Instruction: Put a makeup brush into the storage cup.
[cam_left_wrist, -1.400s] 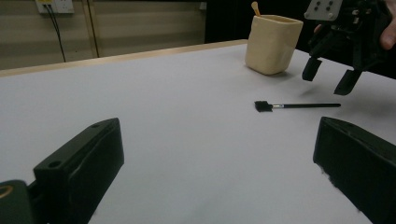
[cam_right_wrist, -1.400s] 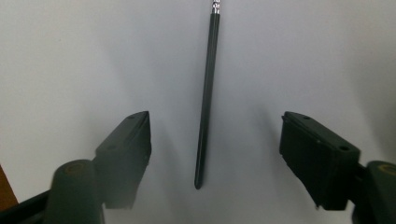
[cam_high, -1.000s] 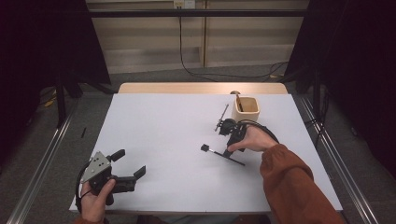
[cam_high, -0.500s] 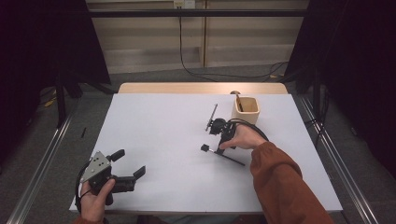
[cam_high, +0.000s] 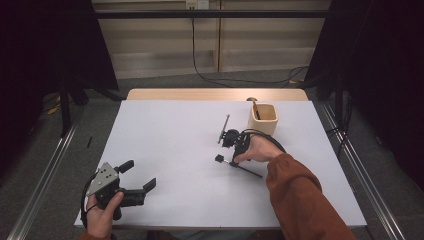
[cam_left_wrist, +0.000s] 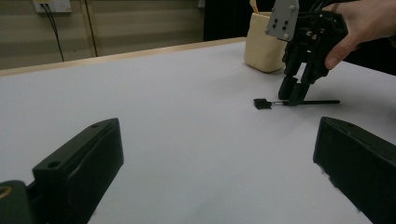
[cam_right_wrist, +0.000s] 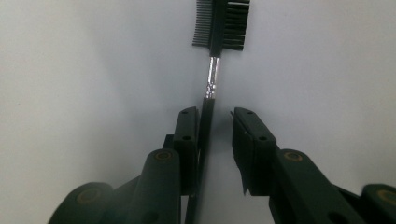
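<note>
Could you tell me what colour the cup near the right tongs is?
Cream cup; left gripper view shows it best.

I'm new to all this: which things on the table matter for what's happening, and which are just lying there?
In use:
- small black comb-and-brush tool with thin handle
- right gripper, jaws astride that handle

Lying about:
- cream cup
- thin black stick
- left gripper, idle

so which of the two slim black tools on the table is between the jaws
The comb-ended brush nearer the person, lying under the right hand-held gripper. The other thin tool lies farther back, left of the beige cup.
</note>
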